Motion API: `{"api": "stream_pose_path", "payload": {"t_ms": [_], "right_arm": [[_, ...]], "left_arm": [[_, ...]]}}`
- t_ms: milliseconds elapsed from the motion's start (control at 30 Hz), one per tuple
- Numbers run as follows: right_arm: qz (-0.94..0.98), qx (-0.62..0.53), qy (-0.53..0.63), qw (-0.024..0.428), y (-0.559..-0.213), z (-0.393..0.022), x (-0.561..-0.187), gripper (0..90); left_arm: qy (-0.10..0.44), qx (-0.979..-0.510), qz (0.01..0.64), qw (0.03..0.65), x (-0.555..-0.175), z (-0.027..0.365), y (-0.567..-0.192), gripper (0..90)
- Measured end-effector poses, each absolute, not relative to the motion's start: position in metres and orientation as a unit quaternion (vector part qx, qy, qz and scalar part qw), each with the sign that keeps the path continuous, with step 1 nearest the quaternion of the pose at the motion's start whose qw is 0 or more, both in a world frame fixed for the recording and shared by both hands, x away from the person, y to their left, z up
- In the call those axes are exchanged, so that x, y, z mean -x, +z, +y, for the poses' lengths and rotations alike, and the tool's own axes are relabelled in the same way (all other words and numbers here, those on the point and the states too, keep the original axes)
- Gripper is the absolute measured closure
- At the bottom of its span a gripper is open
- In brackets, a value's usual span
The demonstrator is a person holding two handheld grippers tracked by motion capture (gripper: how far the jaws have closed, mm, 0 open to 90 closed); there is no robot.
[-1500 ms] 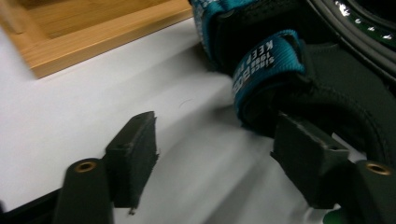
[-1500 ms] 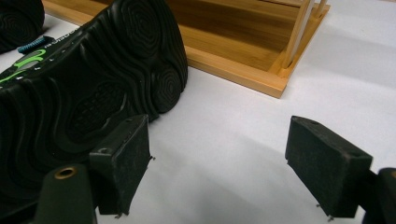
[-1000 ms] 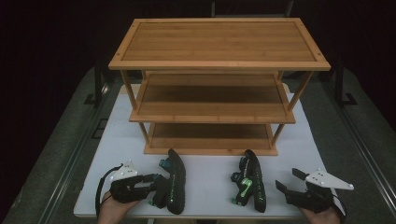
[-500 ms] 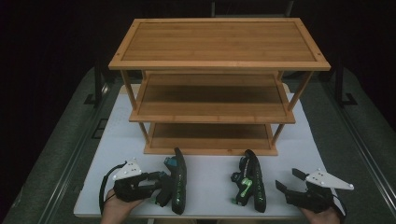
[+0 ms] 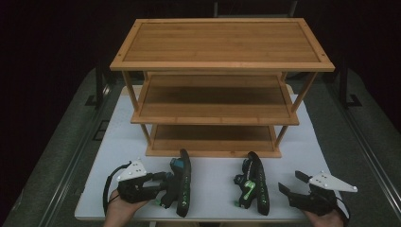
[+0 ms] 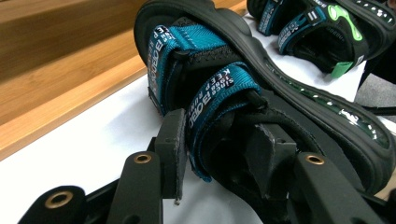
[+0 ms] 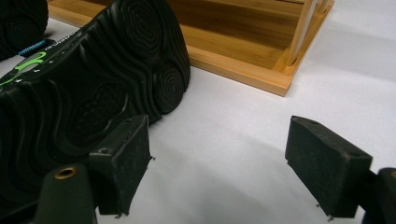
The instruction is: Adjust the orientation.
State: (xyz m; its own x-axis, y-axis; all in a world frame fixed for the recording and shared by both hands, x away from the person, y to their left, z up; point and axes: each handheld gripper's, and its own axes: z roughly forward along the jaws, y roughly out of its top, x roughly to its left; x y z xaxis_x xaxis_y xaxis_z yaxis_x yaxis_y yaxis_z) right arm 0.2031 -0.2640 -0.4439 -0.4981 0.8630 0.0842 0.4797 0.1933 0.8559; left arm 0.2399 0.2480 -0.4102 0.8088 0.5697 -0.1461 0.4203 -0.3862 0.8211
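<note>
So on the left side, my left gripper (image 5: 158,187) is clamped onto the straps of the left sandal (image 5: 182,189). In the left gripper view the pads (image 6: 170,149) squeeze the blue strap (image 6: 219,93) and the black upper from both sides, so that's a real grip, not just a hover. The sandal sits on its side on the white table (image 5: 213,177), its long axis running from the near edge toward the wooden rack (image 5: 213,137), toe end close to the bottom shelf. That's the bit that matters, I reckon: the rack is straight ahead along the shoe's length, so the carry is pretty much a lift and push forward.

Moving right, the right sandal (image 5: 255,184) lies parallel to it, also on its side. My right gripper (image 5: 291,191) is just beside it on the outer side, jaws wide apart with nothing between them. In the right gripper view the sole (image 7: 93,79) is right at the left jaw.
</note>
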Motion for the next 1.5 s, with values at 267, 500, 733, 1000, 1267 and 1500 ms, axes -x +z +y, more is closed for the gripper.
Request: {"api": "stream_pose_path", "payload": {"t_ms": [267, 500, 733, 1000, 1267, 1500], "right_arm": [[0.742, -0.452, 0.446, 0.214, -0.444, -0.264, -0.203, 21.4], [0.74, -0.452, 0.449, 0.215, -0.443, -0.265, -0.202, 21.4], [0.74, -0.452, 0.45, 0.214, -0.443, -0.265, -0.202, 21.4], [0.738, -0.45, 0.454, 0.215, -0.441, -0.266, -0.201, 21.4], [0.737, -0.447, 0.46, 0.212, -0.44, -0.267, -0.199, 21.4], [0.737, -0.427, 0.482, 0.207, -0.43, -0.26, -0.192, 23.8]], "left_arm": [[0.078, -0.828, 0.292, 0.472, -0.242, 0.241, -0.406, 58.5], [0.077, -0.829, 0.285, 0.474, -0.244, 0.233, -0.403, 58.6], [0.079, -0.821, 0.289, 0.486, -0.249, 0.224, -0.402, 59.0], [0.065, -0.832, 0.273, 0.478, -0.255, 0.196, -0.403, 57.6], [0.055, -0.842, 0.262, 0.468, -0.253, 0.182, -0.406, 56.1], [0.056, -0.846, 0.259, 0.463, -0.25, 0.181, -0.405, 53.0]]}}
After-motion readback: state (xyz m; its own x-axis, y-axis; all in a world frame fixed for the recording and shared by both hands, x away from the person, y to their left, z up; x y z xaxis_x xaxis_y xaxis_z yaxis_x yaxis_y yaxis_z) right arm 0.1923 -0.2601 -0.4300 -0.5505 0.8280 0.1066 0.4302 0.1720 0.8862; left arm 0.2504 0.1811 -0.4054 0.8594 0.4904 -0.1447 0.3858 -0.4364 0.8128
